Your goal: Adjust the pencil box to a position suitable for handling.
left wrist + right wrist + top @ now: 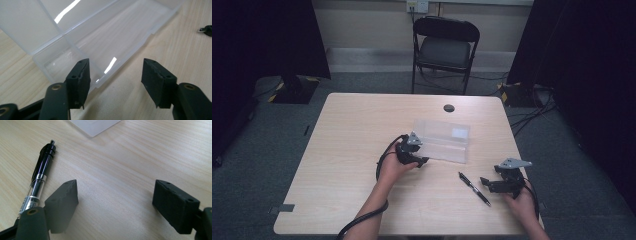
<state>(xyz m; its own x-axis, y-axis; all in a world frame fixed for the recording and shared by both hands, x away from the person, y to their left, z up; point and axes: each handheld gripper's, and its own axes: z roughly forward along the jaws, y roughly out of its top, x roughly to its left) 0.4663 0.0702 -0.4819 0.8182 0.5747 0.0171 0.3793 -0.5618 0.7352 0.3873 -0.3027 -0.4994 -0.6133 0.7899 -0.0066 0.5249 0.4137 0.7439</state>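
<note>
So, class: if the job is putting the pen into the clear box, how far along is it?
Done: the clear plastic box lies open on the table. In hand: nothing; the left gripper is open at the box's near edge, and the right gripper is open beside the pen. Left: the pen lies on the table outside the box, so gripping it, placing it and closing the lid all remain.

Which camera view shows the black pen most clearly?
The right gripper view: the pen lies close, showing clip, clear barrel and label. The high view shows it whole but tiny, near the right gripper. The left gripper view catches just one end.
</note>
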